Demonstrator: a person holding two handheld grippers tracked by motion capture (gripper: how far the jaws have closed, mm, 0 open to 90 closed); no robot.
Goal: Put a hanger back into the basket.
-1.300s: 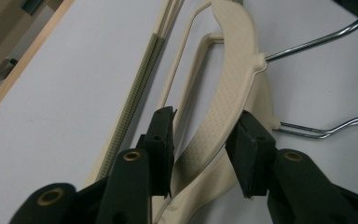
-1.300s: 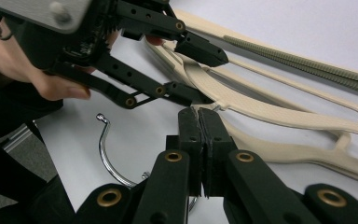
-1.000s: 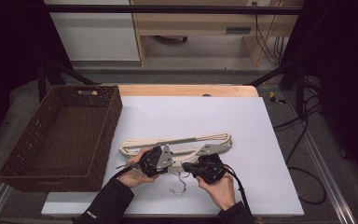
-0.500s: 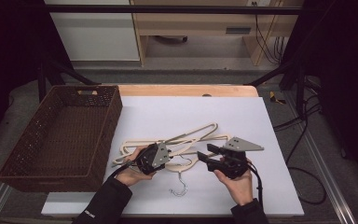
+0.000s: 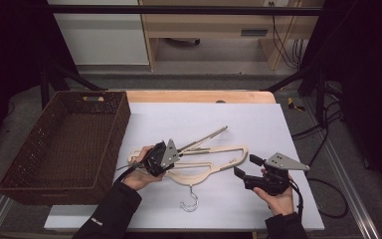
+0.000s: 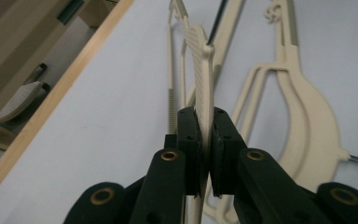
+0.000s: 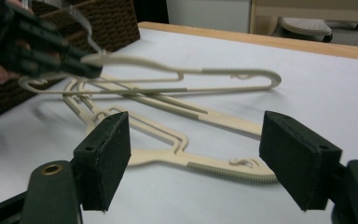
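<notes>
in the left gripper view our left gripper (image 6: 204, 154) is clamped on the thin edge of a cream hanger (image 6: 200, 93), lifted on edge at frame centre. a second cream hanger (image 5: 204, 174) lies flat on the white table (image 5: 278, 124) just below it in the high view. our right gripper (image 5: 251, 172) hangs released at lower right, jaws wide apart. a wicker basket (image 5: 59, 144) sits at left.
</notes>
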